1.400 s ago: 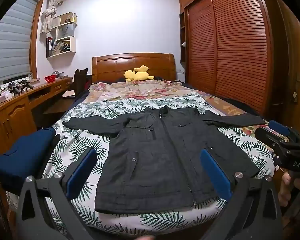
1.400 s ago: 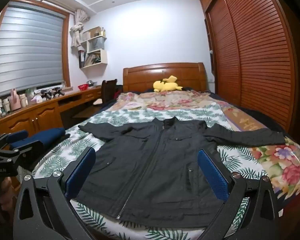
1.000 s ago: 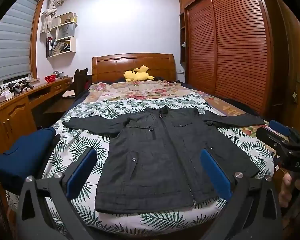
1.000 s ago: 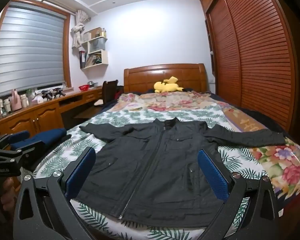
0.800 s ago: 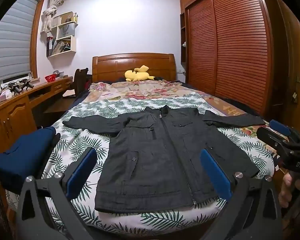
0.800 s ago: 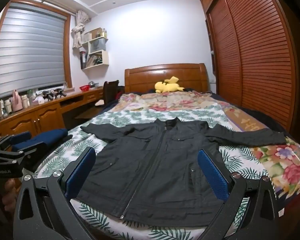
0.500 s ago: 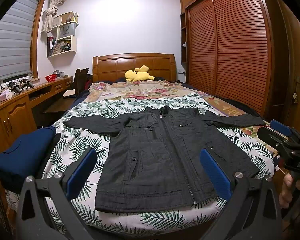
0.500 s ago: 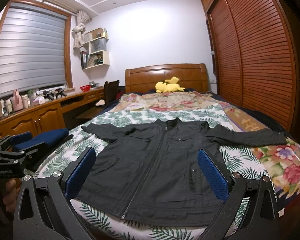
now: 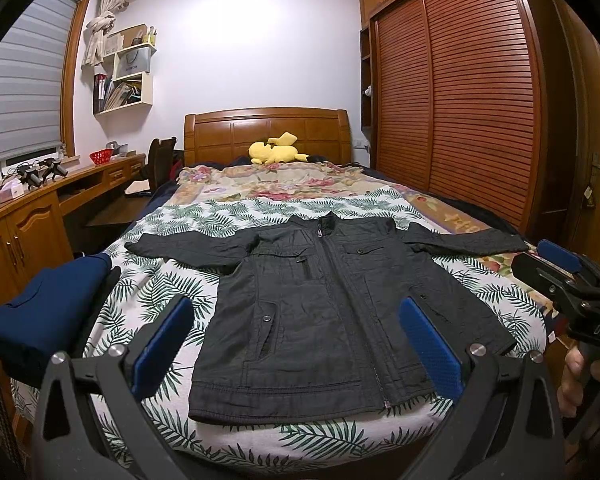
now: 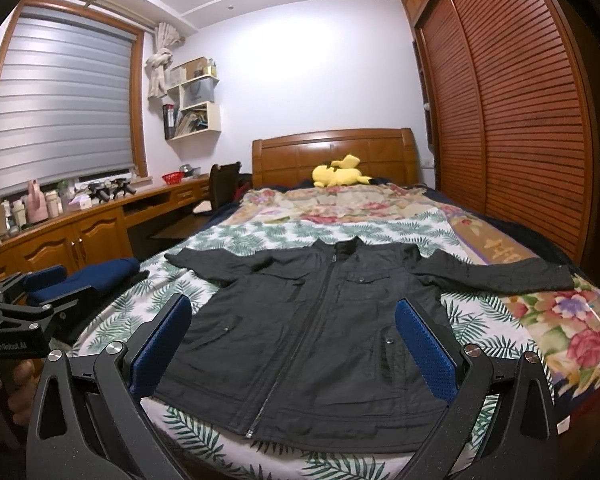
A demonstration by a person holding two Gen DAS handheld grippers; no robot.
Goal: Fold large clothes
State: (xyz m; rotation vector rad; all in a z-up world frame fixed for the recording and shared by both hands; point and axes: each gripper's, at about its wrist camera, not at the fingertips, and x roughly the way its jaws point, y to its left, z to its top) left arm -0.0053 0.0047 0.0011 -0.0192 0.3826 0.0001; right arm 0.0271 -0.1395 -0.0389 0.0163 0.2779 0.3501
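A dark charcoal zip-front jacket of thin, wrinkled woven fabric (image 9: 324,304) lies flat and face up on the palm-leaf printed bedspread (image 9: 168,292), zipped shut, collar toward the wooden headboard (image 9: 266,130), both sleeves stretched straight out sideways, hem near the foot edge. It looks light and limp, likely to sag and slide against itself, so the surest holds appear to be the cuffs, shoulder seams and hem corners rather than the slack middle.

The left gripper (image 9: 296,344) hovers at the foot of the bed with its blue pads spread wide, holding nothing; the right gripper (image 10: 292,348) does the same.

A folded navy blue garment (image 9: 48,308) sits at the bed's left edge, just beside the left sleeve. A yellow plush toy (image 9: 276,152) lies well apart by the headboard.
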